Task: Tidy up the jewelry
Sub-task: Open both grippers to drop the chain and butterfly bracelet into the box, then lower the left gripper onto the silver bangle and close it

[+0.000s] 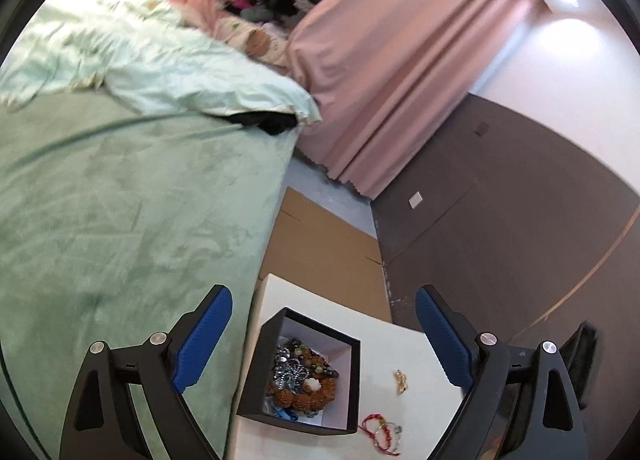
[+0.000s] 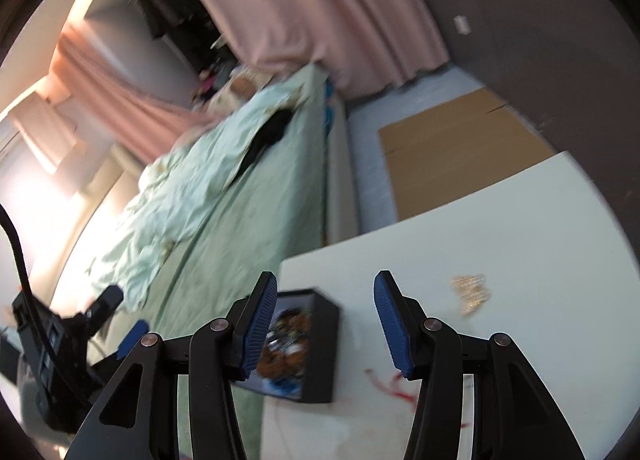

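The left gripper (image 1: 324,336) is held above a white table (image 1: 424,356) with its jaws spread wide and nothing between them. Directly ahead of it and between its blue pads (image 1: 206,336), a black box (image 1: 304,372) is seen, open at the top and filled with tangled jewelry (image 1: 300,374): brown beads, silver pieces and a blue item. Just to the right of the box, a small gold piece (image 1: 401,376) lies on the table, and nearer the gripper a red string bracelet (image 1: 380,430) is found, close to the box's corner.

The right gripper (image 2: 326,324) is likewise spread apart and empty. The box (image 2: 320,348) is seen just beyond its left finger, the gold piece (image 2: 470,292) is blurred beyond and right of its right finger, and the red bracelet (image 2: 396,384) is partly hidden behind that finger. A green-covered bed (image 1: 120,219) is seen left of the table
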